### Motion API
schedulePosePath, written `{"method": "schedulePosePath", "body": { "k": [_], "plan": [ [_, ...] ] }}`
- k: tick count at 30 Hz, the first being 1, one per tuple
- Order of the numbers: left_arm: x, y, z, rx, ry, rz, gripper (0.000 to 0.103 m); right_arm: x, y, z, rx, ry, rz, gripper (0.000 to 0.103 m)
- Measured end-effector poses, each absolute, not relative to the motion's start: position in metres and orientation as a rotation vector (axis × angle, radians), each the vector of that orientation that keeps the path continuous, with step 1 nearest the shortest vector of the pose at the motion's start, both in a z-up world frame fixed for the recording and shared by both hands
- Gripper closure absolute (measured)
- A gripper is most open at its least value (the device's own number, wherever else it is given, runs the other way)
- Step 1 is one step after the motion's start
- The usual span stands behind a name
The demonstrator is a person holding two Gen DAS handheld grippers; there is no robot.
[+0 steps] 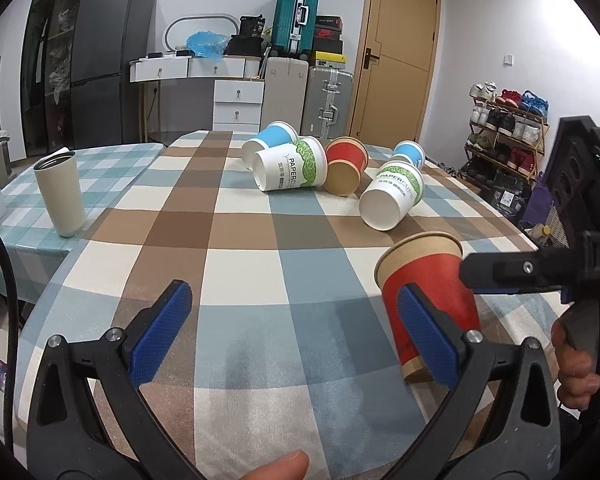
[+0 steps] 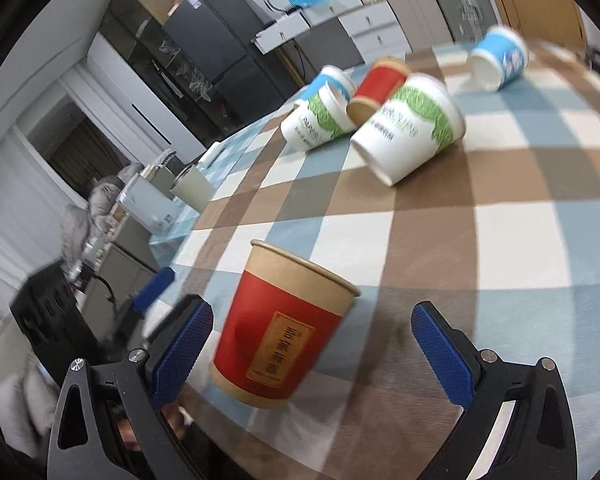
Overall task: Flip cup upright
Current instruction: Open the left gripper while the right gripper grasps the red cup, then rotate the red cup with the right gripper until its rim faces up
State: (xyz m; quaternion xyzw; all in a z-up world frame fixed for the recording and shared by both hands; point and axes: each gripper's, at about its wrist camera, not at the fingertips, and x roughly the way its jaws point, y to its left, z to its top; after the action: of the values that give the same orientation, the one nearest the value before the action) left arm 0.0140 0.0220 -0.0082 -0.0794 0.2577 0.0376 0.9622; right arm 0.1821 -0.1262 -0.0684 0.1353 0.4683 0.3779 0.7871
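Standing mouth-up on the brown, blue and cream checked tablecloth is the red paper cup with kraft-brown rim and base, near the table's front edge.

Further back on the cloth lie five more paper cups on their sides. A white cup with a green leaf band lies touching a light blue and white cup behind it and a second red and brown cup at its side. A second white and green cup lies closest to the upright cup, with a small blue cup just behind it. None of them stands between the grippers and the upright cup. Well apart, on an adjoining teal checked cloth, a beige metal tumbler stands upright.

In the right wrist view the right gripper has its blue-padded fingers spread wide on either side of the red cup, touching neither wall, so the cup stands released between them. In the left wrist view the left gripper is likewise spread wide and holds nothing; the red cup shows just behind its right blue pad, outside the gap.
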Motion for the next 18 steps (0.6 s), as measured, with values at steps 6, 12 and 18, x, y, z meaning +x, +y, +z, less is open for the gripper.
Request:
{"method": "schedulePosePath", "body": {
  "k": [6,12,18],
  "plan": [
    [0.015,0.022,-0.009,-0.163,0.527,0.074,0.001,0.197,-0.123,-0.077,0.419,1.105,0.862,0.009],
    [0.016,0.022,-0.010,-0.174,0.532,0.071,0.001,0.206,-0.117,-0.082,0.452,1.155,0.875,0.016],
    [0.018,0.021,-0.011,-0.170,0.528,0.070,0.001,0.211,-0.117,-0.089,0.501,1.189,0.919,0.034]
  ]
}}
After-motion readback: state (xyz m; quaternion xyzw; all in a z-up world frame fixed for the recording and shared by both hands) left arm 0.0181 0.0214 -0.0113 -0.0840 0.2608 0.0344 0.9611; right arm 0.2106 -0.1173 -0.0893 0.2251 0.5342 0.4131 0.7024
